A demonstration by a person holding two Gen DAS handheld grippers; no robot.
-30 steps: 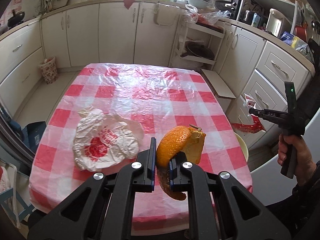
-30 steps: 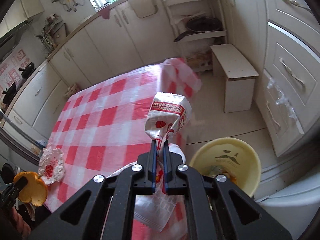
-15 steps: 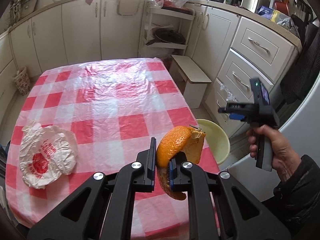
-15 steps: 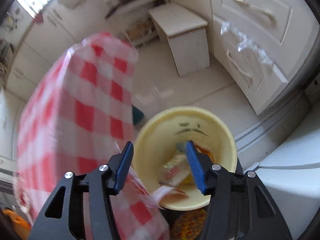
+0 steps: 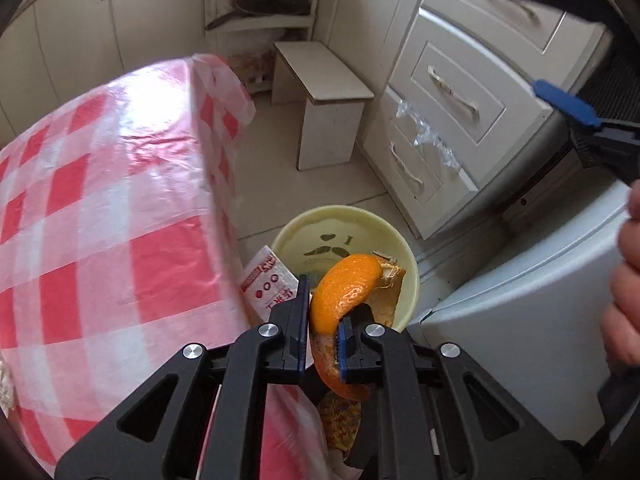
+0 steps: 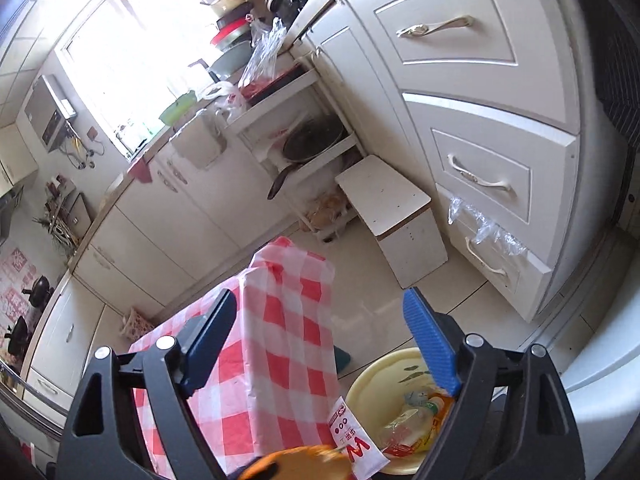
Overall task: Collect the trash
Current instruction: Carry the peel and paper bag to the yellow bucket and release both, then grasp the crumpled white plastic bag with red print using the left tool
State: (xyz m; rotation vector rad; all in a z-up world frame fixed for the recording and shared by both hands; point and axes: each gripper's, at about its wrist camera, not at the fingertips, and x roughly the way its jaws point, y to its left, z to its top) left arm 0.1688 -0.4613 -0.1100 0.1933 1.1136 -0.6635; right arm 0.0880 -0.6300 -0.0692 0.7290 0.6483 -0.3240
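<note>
Orange peel point(image 5: 340, 292) clamped in left tongs point(image 5: 322, 320), yellow bin point(image 5: 348, 236) below (wrapper point(image 5: 266, 286) on rim)

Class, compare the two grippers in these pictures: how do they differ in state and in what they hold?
The left gripper is shut on the orange peel, above the yellow bin; the right gripper is open, its jaws having just been opening, with nothing between them. The left gripper's fingers stand close together; the right gripper's stand far apart. Both have black frames and blue pads, and both are near the bin.
</note>
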